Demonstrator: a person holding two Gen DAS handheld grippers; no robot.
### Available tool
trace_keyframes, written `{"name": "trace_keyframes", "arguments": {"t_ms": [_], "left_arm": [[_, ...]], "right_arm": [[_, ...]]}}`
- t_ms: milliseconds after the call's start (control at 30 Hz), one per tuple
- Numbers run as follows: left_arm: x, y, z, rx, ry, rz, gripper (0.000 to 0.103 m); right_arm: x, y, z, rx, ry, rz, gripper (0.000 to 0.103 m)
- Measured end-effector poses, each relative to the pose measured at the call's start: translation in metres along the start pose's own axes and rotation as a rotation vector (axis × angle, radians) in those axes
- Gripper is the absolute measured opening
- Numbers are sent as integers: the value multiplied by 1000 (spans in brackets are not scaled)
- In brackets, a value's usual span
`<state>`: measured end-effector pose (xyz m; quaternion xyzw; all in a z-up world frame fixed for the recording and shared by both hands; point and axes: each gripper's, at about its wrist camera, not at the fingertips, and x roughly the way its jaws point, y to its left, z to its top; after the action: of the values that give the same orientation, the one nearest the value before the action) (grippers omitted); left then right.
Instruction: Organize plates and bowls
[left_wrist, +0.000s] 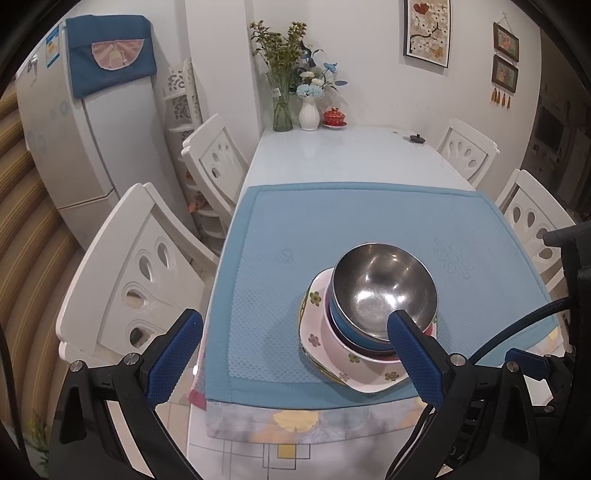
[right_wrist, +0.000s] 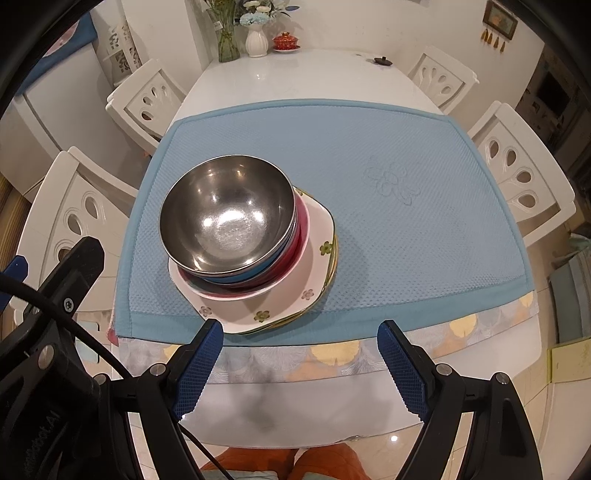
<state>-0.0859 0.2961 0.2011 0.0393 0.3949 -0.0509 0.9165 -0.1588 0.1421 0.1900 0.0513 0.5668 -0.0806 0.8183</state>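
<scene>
A steel bowl (left_wrist: 384, 290) (right_wrist: 227, 214) sits on top of a stack: a blue bowl (right_wrist: 255, 277) and a red bowl (right_wrist: 299, 236) are nested under it, on square white flowered plates (left_wrist: 332, 350) (right_wrist: 291, 295). The stack rests on a blue mat (left_wrist: 295, 240) (right_wrist: 406, 229). My left gripper (left_wrist: 295, 325) is open and empty, above the mat's near left part, its right finger over the bowl's near rim. My right gripper (right_wrist: 300, 334) is open and empty, just in front of the stack at the mat's near edge.
White table (left_wrist: 351, 147) (right_wrist: 295, 77) with white chairs (left_wrist: 140, 266) (right_wrist: 517, 173) on both sides. Vases of flowers (left_wrist: 291, 99) (right_wrist: 243, 33), a red lidded cup (left_wrist: 335, 117) and a small dark object (left_wrist: 416, 138) stand at the far end. A fridge (left_wrist: 81, 147) is at the left.
</scene>
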Motion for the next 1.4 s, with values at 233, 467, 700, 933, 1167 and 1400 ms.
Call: {"name": "trace_keyframes", "arguments": {"t_ms": [233,467,700,933,1167,1400], "left_arm": [[5,-3,2,31,8,15,100],[11,-1,4,25,31,12,100],[18,1,5,37,50,5,100],[20,5,7,40,54,6,100],[25,11,8,39,64,4,100],[22,15,10,54,14,47,100]], "right_arm": [[4,-6,4,8,20,15,84],[6,-5,6,10,27,14,84],[9,-4,9,13,29,8,84],[13,-1,12,15,35,7,84],[14,5,12,8,36,3,84],[15,10,13,0,38,9,84]]}}
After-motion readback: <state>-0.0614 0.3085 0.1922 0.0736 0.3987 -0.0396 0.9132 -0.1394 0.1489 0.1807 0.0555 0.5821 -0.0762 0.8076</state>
